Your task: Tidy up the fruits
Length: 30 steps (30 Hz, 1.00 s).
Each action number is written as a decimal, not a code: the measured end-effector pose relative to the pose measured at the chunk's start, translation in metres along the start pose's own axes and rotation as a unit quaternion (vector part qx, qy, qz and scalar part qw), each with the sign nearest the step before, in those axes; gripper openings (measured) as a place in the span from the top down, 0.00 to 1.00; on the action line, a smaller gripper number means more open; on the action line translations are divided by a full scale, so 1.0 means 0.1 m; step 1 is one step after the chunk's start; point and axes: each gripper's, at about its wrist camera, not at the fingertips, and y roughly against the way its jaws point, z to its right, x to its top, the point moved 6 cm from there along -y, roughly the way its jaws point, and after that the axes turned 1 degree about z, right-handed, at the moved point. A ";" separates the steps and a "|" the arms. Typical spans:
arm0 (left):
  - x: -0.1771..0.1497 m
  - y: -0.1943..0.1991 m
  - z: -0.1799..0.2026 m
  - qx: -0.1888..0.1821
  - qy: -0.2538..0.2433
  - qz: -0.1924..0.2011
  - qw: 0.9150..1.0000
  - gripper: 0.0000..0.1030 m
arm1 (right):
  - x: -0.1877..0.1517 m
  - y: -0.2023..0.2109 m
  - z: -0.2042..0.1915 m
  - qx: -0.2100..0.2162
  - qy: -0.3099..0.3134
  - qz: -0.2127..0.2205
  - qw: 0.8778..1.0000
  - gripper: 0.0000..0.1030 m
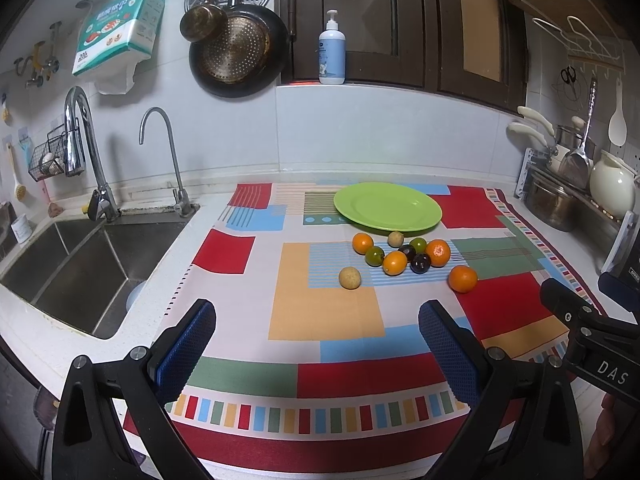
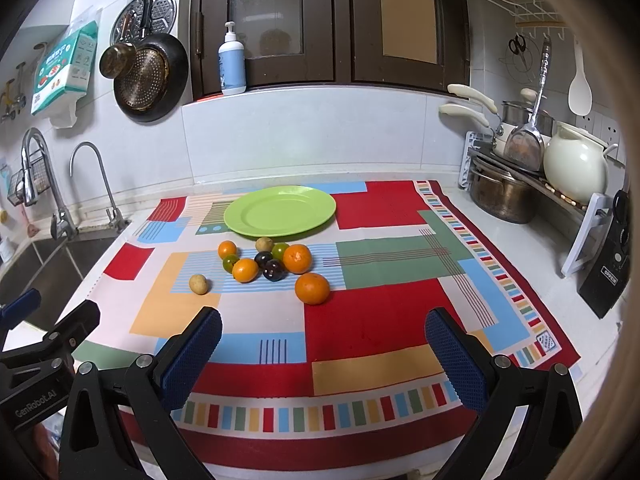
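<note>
Fruits (image 2: 272,264) lie clustered beside green plate (image 2: 280,210), both grippers' fingers spread.

Right gripper (image 2: 323,350) gapes empty above the cloth (image 2: 376,320), fruits (image 2: 272,266) clustered before the green plate (image 2: 280,210).

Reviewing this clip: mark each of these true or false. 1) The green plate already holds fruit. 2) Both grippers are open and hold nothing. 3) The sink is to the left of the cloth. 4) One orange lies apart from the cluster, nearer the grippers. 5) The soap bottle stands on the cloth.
1) False: the green plate is bare; all the fruit lies on the cloth in front of it.
2) True: the left gripper and the right gripper are open, with nothing between the fingers.
3) True: the sink is left of the cloth.
4) True: the lone orange sits apart.
5) False: the soap bottle stands on the window ledge.
</note>
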 end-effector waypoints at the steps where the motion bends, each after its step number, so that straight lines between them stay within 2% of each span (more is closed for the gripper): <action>1: 0.00 0.00 0.00 0.000 0.000 0.000 1.000 0.00 | 0.00 0.00 0.00 0.000 0.000 0.000 1.000 0.00; 18: -0.02 -0.10 -0.04 -0.004 0.002 -0.009 1.000 0.00 | -0.01 -0.08 -0.03 0.004 0.002 -0.007 1.000 0.00; 30: -0.01 -0.41 -0.10 -0.012 -0.001 -0.030 0.999 0.00 | -0.02 -0.31 -0.08 0.001 0.004 -0.026 1.000 0.00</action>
